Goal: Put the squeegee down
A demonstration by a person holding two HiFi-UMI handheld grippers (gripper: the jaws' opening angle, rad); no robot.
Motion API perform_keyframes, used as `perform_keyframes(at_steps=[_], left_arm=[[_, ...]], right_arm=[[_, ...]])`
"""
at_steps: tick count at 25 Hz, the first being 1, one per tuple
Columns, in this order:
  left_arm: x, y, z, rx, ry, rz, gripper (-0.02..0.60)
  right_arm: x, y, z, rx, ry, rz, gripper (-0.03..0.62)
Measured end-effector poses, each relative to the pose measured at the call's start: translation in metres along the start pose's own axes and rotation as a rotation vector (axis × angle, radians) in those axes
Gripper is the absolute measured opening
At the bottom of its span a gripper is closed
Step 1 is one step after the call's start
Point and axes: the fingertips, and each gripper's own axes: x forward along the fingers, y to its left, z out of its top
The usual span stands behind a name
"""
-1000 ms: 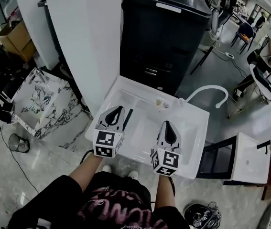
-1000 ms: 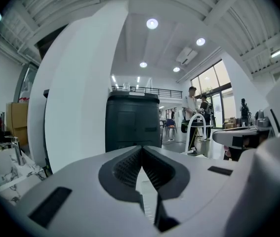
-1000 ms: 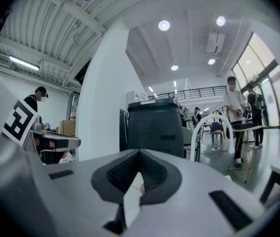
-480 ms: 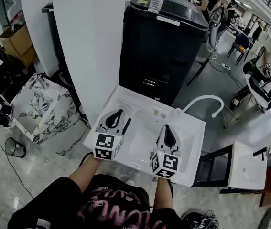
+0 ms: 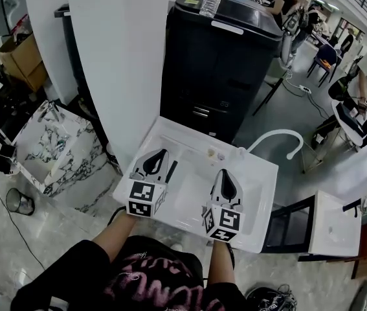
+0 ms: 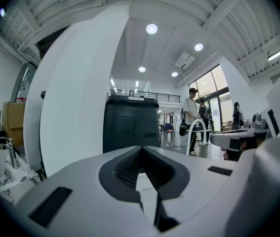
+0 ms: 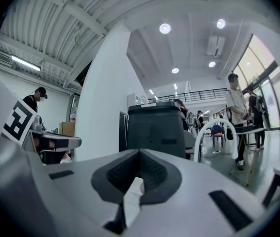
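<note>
A thin dark squeegee (image 5: pixel 170 171) lies on the left ledge of the white sink (image 5: pixel 261 193), just right of my left gripper (image 5: pixel 162 151) and free of it. That gripper is held level over the sink's left side, jaws shut with nothing between them; in the left gripper view (image 6: pixel 142 147) the tips meet. My right gripper (image 5: pixel 225 172) hovers over the basin, also shut and empty, with its tips together in the right gripper view (image 7: pixel 140 151).
A white curved faucet (image 5: pixel 277 138) rises at the sink's far right. A tall black cabinet (image 5: pixel 222 63) stands behind it and a white column (image 5: pixel 118 57) at the back left. A marble-patterned box (image 5: pixel 54 148) and a small bin (image 5: pixel 16 201) are on the floor at left.
The head view has shifted a little. Both grippers keep their places over the sink, and the squeegee lies where it was.
</note>
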Motion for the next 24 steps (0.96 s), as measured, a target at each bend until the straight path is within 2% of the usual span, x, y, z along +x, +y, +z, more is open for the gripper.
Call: perform_keyframes(at_steps=[24], left_arm=[[0.002,0.015,0.000,-0.002,0.005,-0.007,0.011]], right_arm=[[0.005,0.010,-0.002,-0.032,0.019,-0.003,0.020]])
